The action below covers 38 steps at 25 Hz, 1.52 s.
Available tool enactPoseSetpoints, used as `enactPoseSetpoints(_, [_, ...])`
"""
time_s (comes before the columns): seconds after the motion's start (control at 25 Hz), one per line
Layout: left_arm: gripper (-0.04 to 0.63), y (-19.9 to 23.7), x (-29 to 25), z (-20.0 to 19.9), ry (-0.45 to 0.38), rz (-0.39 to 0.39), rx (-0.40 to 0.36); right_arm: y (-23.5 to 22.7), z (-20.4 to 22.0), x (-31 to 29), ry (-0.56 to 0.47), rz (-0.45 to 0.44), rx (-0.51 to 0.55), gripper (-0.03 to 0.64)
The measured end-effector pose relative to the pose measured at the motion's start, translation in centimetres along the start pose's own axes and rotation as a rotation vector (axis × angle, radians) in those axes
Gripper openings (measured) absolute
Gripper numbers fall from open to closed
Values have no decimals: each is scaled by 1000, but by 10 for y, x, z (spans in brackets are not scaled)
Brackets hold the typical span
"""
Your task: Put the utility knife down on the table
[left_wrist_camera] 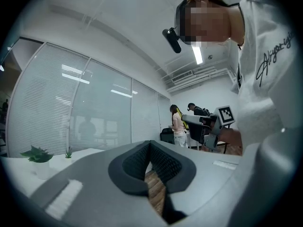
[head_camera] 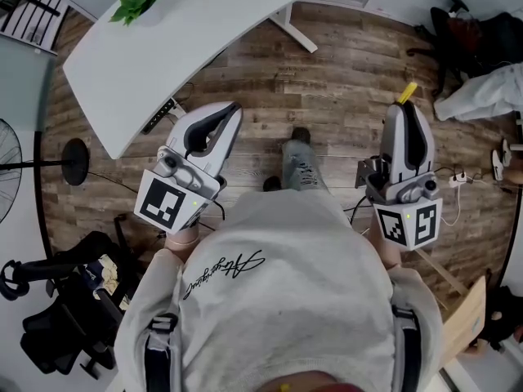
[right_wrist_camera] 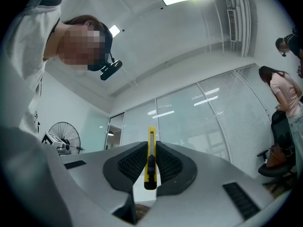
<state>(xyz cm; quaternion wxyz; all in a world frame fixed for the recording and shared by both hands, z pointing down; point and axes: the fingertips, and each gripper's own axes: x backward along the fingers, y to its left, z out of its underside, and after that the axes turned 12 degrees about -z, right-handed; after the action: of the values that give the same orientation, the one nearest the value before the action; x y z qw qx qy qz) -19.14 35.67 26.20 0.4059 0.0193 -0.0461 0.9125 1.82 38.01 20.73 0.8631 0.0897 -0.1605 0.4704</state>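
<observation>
The yellow utility knife [right_wrist_camera: 151, 162] stands upright between the dark pads of my right gripper [right_wrist_camera: 151, 148], which is shut on it. In the head view its yellow tip [head_camera: 407, 93] pokes out past the right gripper [head_camera: 406, 111], held over the wooden floor at the right. My left gripper [head_camera: 231, 111] is at the left, near the curved edge of the white table [head_camera: 188, 23]. In the left gripper view that gripper [left_wrist_camera: 150, 145] has its pads meeting at the tips with nothing between them.
A small green plant [head_camera: 136, 2] sits on the table's far side. A standing fan [head_camera: 8, 166] and a black chair [head_camera: 57, 317] are at the left. A power strip with cables [head_camera: 458, 178] lies at the right. Other people [left_wrist_camera: 179, 124] stand in the background.
</observation>
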Motion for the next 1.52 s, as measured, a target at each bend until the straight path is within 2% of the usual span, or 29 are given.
enactPoseSetpoints(0.28, [-11,15,-17,3,4,-21,2,-18,6,-22,-17,-19,-3,54])
enactPoseSetpoints(0.4, [-11,23,-31,5,7,-21,-22,-31,10,-34,-25,-30,-6,54])
enactPoseSetpoints(0.64, [-11,41,-71,4,1,-47,-22,-63,22,-68,-36,-63,-27,54])
enactPoseSetpoints(0.92, [-11,59,-125,-3,-17,-41,-35,-107,23,-101,-54,-77,-19,54])
enactPoseSetpoints(1.28, [-11,69,-183,-2,2,-53,-35,-161,30,-129,-49,-91,-40,54])
enactPoseSetpoints(1.52, [-11,75,-219,-4,-14,-61,-45,-195,37,-143,-50,-106,-44,54])
